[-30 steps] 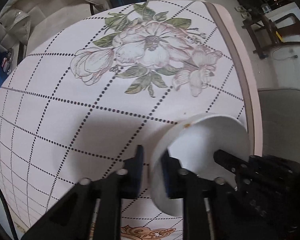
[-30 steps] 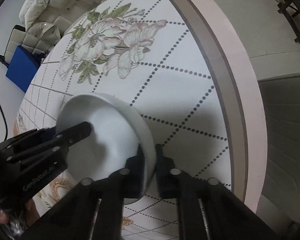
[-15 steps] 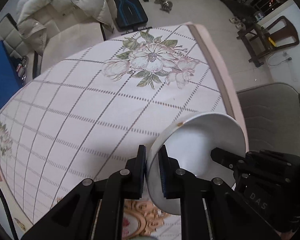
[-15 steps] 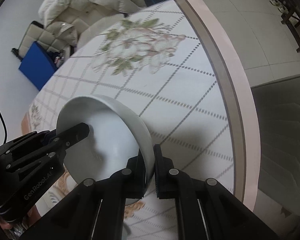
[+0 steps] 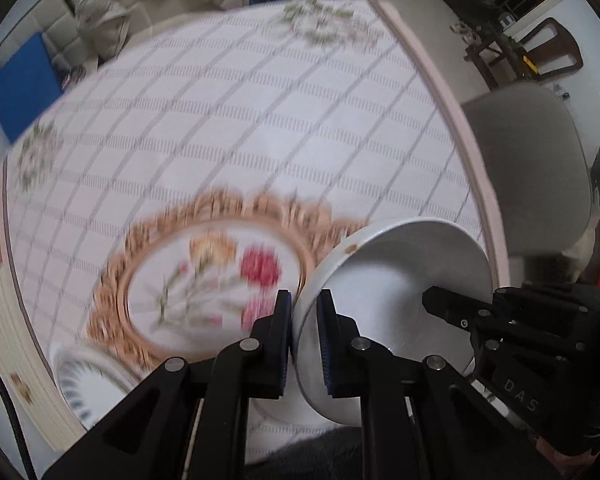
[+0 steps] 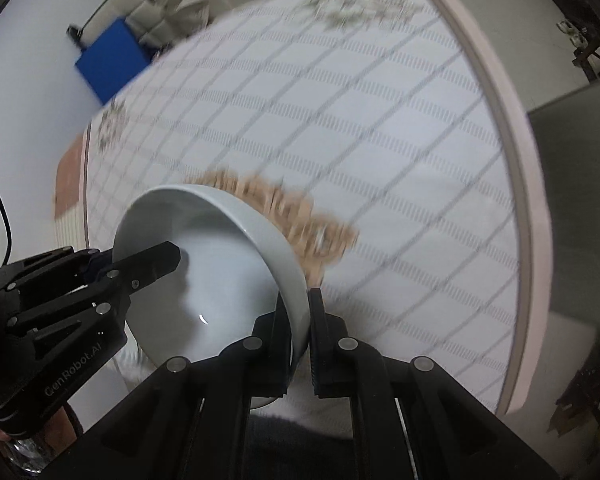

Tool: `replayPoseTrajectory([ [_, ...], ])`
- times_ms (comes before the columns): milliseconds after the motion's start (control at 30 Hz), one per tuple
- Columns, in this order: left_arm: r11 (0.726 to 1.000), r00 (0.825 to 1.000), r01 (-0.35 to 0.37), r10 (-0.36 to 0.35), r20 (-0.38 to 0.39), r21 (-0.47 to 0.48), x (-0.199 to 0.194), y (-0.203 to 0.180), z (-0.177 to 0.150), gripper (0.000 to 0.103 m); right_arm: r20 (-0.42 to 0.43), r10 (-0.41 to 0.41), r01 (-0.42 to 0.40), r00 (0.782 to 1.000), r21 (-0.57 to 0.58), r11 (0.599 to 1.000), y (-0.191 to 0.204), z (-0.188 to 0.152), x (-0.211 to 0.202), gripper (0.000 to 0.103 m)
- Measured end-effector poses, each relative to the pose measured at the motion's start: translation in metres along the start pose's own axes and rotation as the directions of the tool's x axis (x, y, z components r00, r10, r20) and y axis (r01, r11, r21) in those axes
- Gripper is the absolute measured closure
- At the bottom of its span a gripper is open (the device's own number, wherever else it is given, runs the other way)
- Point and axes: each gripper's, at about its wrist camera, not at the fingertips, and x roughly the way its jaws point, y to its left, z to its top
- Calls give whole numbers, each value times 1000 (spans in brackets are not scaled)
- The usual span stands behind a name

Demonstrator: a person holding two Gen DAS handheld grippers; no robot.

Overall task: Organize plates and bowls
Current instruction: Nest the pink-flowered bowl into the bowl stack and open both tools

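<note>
Left wrist view: my left gripper [image 5: 303, 334] is pinching the rim of a white bowl [image 5: 396, 280], one finger outside the wall, one inside. The bowl is glossy, plain white, deep-walled, tipped on edge with its opening facing right. A small brown fleck sits on the rim [image 5: 351, 247]. My right gripper [image 5: 440, 306] reaches into the opening from the right side. The bowl is held above the bench [image 5: 260, 120], whose cloth carries a grey grid and a gold-framed flower medallion [image 5: 216, 280], blurred. A second dish with a blue-patterned rim [image 5: 88, 380] lies at the lower left, near the bench edge; too blurred to say plate or bowl. A grey chair [image 5: 532, 168] stands beyond the right edge.

Right wrist view: my right gripper [image 6: 298, 334] is clamped on the same bowl's [image 6: 220, 264] rim, wall between the fingers. Interior is smooth, clean, with one small highlight near the bottom. Opening faces left here, where my left gripper [image 6: 156, 260] holds the opposite rim, one finger showing inside the bowl. The bowl partly hides the gold medallion [image 6: 296, 216]. A blue box [image 6: 112, 60] stands past the far bench edge.
</note>
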Motion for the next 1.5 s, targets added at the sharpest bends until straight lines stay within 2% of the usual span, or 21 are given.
replayPoseTrajectory([
  [167,999,999,9,-10,-45,-41,17,20,-49,92,-38,-21,20,999,-22,1000,19,-43,25,95],
  [367,998,997,-13,8,-76,-67,42,36,-69,92,-56,-61,58,997,-43,997,34,-57,54,95],
  [767,995,995,-24,15,-99,-96,68,42,-77,91,-72,-112,108,991,-57,993,41,-51,74,94],
  [1267,985,997,-54,45,-59,-164,49,47,-86,89,-85,-128,124,988,-51,991,44,-55,60,87],
  [1300,984,998,-54,46,-53,-167,47,47,-87,89,-83,-140,135,987,-55,989,45,-57,59,86],
  [1333,984,998,-55,47,-49,-172,46,46,-88,89,-81,-154,149,985,-60,987,46,-59,57,78],
  [1367,983,998,-56,48,-47,-175,45,46,-90,89,-74,-156,152,985,-62,986,46,-60,55,76],
  [1500,982,998,-55,49,-36,-182,41,43,-95,89,-65,-156,152,986,-63,986,45,-65,49,76],
])
